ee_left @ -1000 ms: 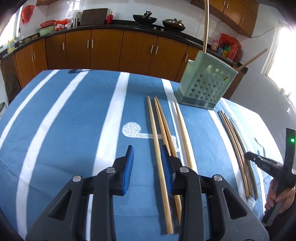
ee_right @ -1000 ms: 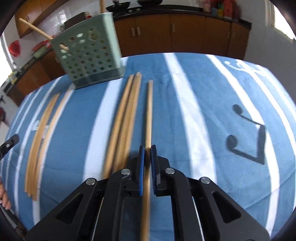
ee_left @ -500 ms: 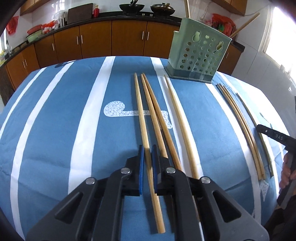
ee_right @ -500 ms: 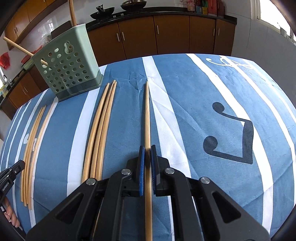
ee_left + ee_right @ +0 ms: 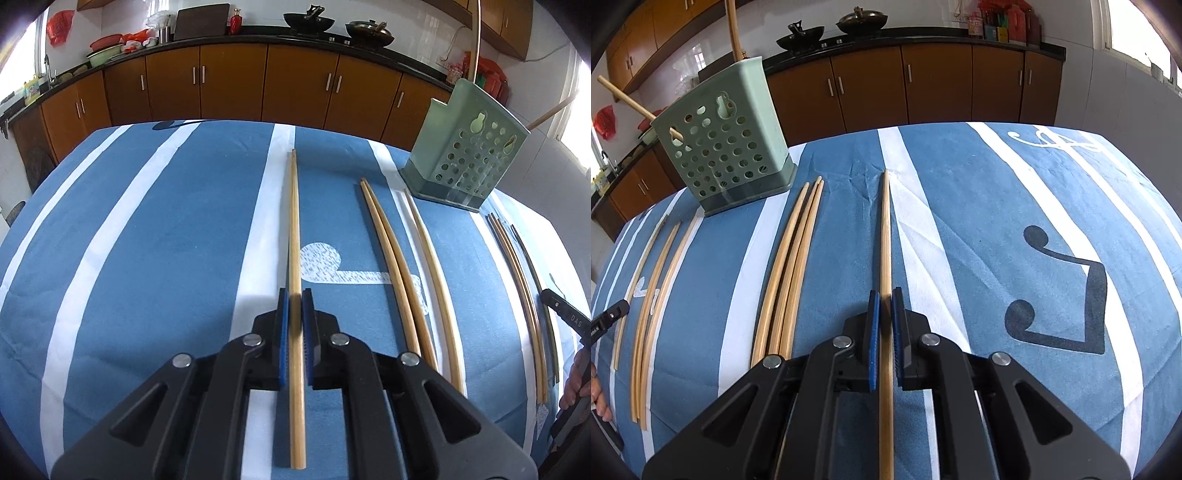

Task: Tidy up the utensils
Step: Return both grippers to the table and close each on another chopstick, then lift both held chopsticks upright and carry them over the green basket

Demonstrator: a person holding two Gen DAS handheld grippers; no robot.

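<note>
My left gripper (image 5: 294,299) is shut on a wooden chopstick (image 5: 294,229) that points away over the blue striped cloth. To its right lie a pair of chopsticks (image 5: 391,258), a single one (image 5: 432,266) and a further bundle (image 5: 517,266). My right gripper (image 5: 884,299) is shut on another chopstick (image 5: 885,236), apart from three chopsticks (image 5: 792,266) lying to its left. The green perforated holder (image 5: 465,158) (image 5: 727,147) stands at the far side of the table with chopsticks sticking out of it (image 5: 624,98).
The table cloth (image 5: 1015,206) has white stripes and black music notes. Brown kitchen cabinets (image 5: 236,88) and a counter with woks stand behind the table. A hand (image 5: 576,384) with the other gripper's tip (image 5: 565,314) shows at the right edge.
My left gripper went from open to shut on the leftmost chopstick and carried it leftward, away from the others. The right gripper stayed shut on its chopstick, now farther from the three beside it.
</note>
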